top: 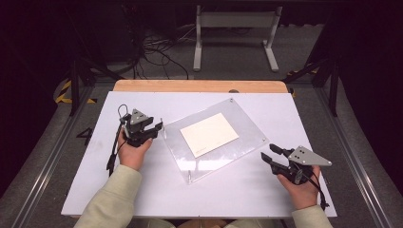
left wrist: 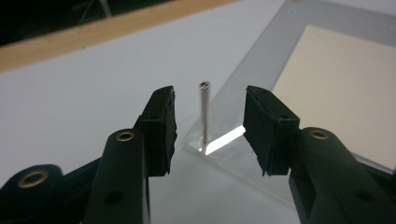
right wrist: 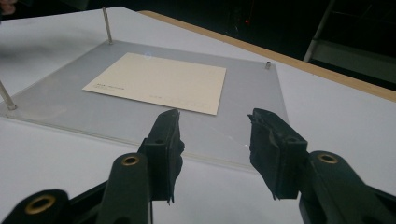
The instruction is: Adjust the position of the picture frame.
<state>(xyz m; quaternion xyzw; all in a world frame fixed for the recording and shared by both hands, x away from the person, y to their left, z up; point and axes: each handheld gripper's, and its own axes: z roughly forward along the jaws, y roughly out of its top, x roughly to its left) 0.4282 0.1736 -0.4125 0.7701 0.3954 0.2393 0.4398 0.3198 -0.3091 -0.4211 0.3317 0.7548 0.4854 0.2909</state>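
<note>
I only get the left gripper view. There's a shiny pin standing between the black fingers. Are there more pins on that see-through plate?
Observer: Yes. A second tall pin stands at the corner of the plate nearest the person.
Operator: Where's the other gripper?
Observer: The right gripper is just off the plate's right corner, its fingers apart with nothing between them.
Operator: Is the whole card on the plate?
Observer: Yes. The cream card lies flat in the middle, inside every edge.
</note>
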